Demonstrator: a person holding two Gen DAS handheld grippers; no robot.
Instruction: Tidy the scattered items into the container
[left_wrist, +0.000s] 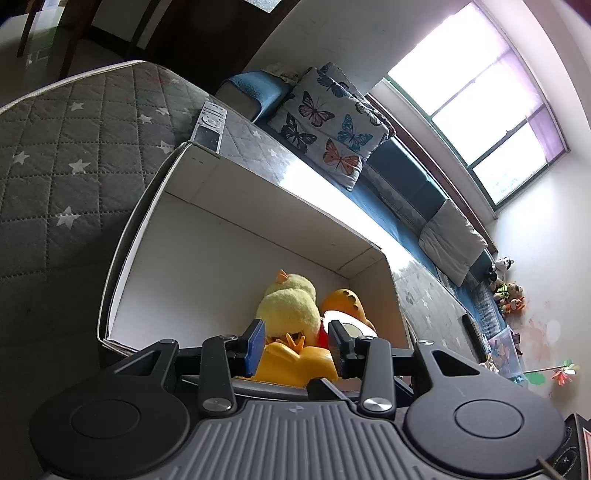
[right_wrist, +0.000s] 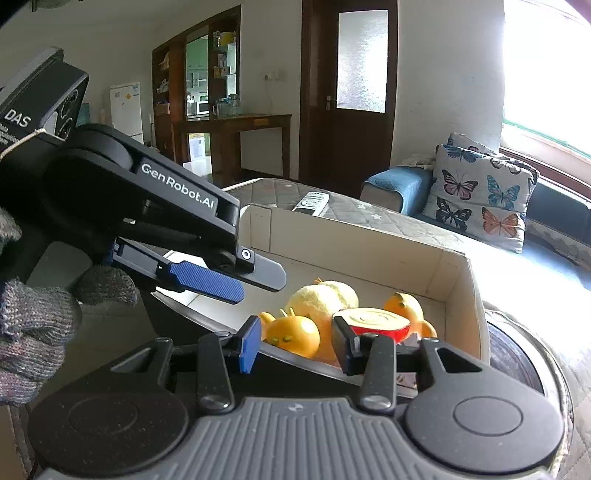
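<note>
A white cardboard box (left_wrist: 207, 236) stands on the star-quilted table; it also shows in the right wrist view (right_wrist: 369, 251). Inside lie a fluffy yellow plush chick (left_wrist: 290, 304), an orange rubber duck (left_wrist: 291, 363), another orange toy (left_wrist: 347, 301) and a red-rimmed toy onion half (right_wrist: 373, 321). The chick (right_wrist: 325, 297) and ducks (right_wrist: 295, 334) show in the right wrist view too. My left gripper (left_wrist: 297, 343) is open and empty above the box's near end. My right gripper (right_wrist: 295, 345) is open and empty at the box's near rim. The left gripper's blue-padded fingers (right_wrist: 207, 282) show from the side in the right wrist view.
A remote control (left_wrist: 208, 125) lies on the quilted table (left_wrist: 55, 166) beyond the box. A blue sofa with a butterfly cushion (left_wrist: 325, 122) runs along the window. Soft toys (left_wrist: 509, 291) sit at its far end. A dark door (right_wrist: 347, 88) and shelves stand behind.
</note>
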